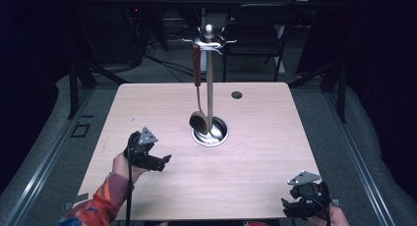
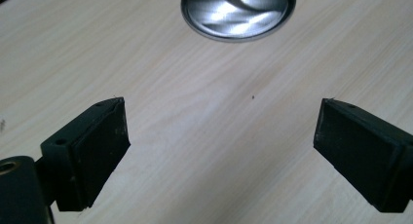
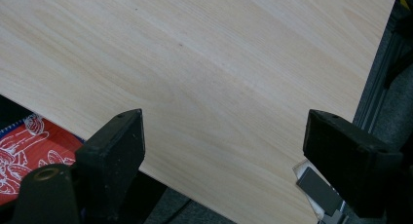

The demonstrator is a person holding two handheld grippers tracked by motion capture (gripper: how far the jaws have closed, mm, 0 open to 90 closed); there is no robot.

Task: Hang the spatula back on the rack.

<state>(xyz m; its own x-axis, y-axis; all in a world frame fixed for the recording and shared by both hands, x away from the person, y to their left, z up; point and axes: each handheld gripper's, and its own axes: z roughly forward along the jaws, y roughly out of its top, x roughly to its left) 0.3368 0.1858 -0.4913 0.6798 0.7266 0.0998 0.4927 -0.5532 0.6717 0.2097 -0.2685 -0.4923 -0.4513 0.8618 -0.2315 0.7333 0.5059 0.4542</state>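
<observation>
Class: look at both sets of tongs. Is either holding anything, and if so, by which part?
Nothing is held. The left tongs and right tongs both stand open over bare table. The spoon hangs untouched on its stand.

We see our left gripper [image 2: 221, 141], jaws spread wide with nothing between them, over the pale wooden bench [image 2: 195, 112], a round steel base [image 2: 238, 12] ahead.

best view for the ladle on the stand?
High view: the ladle hangs whole from a hook of the stand, bowl just above the round base. The left gripper view catches that steel base, not the ladle; the right gripper view looks at table.
</observation>
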